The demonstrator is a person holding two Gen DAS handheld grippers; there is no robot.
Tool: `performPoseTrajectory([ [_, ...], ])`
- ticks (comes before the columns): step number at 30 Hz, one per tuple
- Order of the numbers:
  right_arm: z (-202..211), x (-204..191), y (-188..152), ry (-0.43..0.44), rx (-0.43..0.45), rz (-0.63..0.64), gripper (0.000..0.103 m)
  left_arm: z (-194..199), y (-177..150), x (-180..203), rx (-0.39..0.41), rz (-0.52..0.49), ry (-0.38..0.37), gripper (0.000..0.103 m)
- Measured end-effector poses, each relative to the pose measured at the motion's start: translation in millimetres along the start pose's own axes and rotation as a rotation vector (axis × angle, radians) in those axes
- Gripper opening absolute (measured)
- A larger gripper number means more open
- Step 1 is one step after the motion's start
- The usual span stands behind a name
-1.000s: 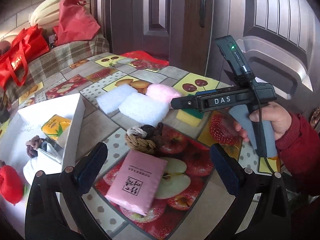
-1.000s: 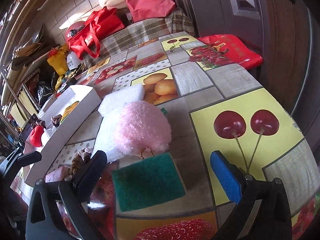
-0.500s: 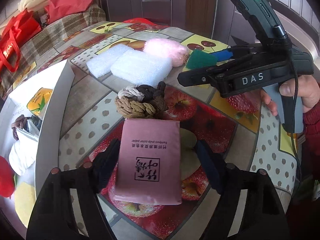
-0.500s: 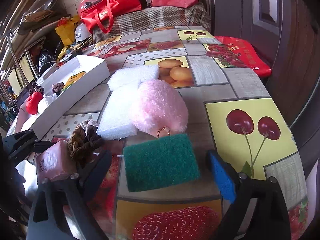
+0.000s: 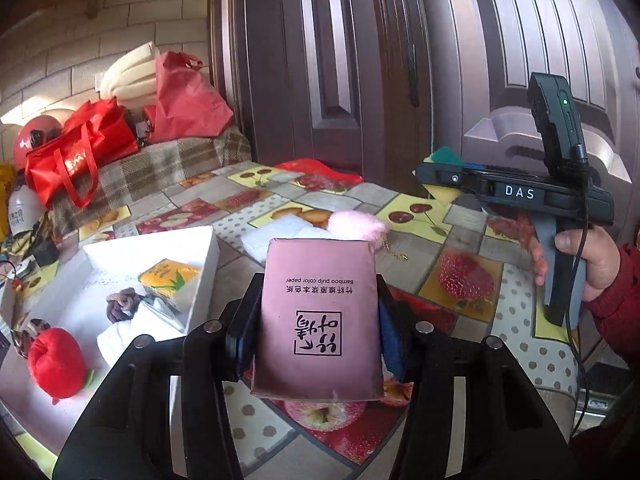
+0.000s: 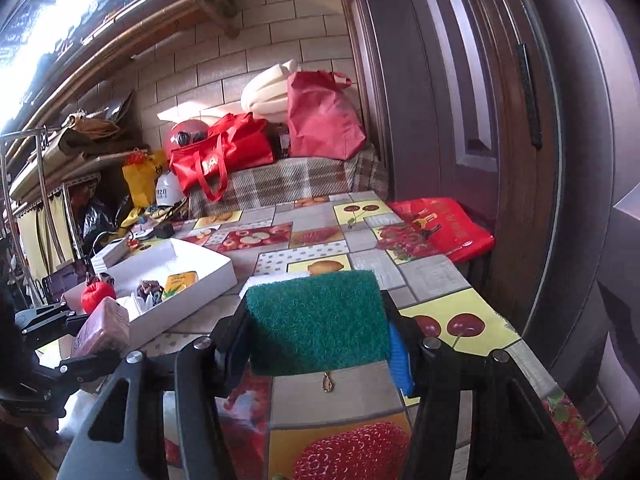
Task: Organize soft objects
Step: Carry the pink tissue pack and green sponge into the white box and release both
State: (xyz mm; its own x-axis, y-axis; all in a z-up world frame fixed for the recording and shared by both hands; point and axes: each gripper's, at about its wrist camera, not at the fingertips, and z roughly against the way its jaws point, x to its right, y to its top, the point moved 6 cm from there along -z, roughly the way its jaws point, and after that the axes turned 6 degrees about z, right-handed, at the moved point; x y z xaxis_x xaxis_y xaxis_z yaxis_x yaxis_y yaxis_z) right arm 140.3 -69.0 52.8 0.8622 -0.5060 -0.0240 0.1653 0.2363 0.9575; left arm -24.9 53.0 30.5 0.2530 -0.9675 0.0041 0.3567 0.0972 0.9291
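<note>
While both tongs close, left on tissue pack, right on sponge, table ahead is hidden.

Left view: close over the worktop, facing the far door.
Right view: likewise.
Shared: white box.

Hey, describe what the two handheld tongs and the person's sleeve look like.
Both tongs are black with silver bolts. The left tongs and right tongs carry blue pads on the fingers. Seen from the left wrist camera, the right tool has a grey pistol handle, white "DAS" lettering, a green light and a black cable. The sleeve is red.
</note>
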Motion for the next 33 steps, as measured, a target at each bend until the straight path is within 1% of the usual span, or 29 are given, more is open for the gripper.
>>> performPoseTrajectory([
  [1,-0.1,-1.7,1.5,-0.001,0.014,-0.008,0.057,2.8,2.2,-6.1,0.020,0.004,0.023,0.050],
  [3,-1.9,-7.4,3.8,0.002,0.027,-0.020,0.057,4.5,3.6,-21.2,0.032,0.035,0.058,0.050],
  [5,-3.8,-15.5,5.2,0.003,0.033,-0.010,0.057,8.4,4.4,-35.3,0.049,0.066,0.081,0.050],
  [9,-6.0,-32.5,5.6,0.011,0.037,0.026,0.057,20.1,2.6,-52.7,0.079,0.085,0.127,0.050],
  [16,-8.6,-55.4,5.3,0.031,0.046,0.058,0.058,35.0,-1.5,-69.2,0.117,0.117,0.173,0.050],
  [20,-13.6,-67.4,5.4,0.049,0.042,0.073,0.058,42.9,-2.9,-74.6,0.134,0.115,0.198,0.050],
  [23,-19.5,-80.7,5.4,0.065,0.034,0.092,0.058,47.2,-5.5,-83.3,0.132,0.114,0.225,0.050],
  [28,-31.6,-108.6,4.6,0.114,0.009,0.138,0.058,51.7,-10.1,-109.6,0.123,0.145,0.275,0.050],
  [33,-49.4,-128.5,1.9,0.153,-0.026,0.146,0.058,57.9,-16.2,-142.8,0.117,0.204,0.315,0.050],
])
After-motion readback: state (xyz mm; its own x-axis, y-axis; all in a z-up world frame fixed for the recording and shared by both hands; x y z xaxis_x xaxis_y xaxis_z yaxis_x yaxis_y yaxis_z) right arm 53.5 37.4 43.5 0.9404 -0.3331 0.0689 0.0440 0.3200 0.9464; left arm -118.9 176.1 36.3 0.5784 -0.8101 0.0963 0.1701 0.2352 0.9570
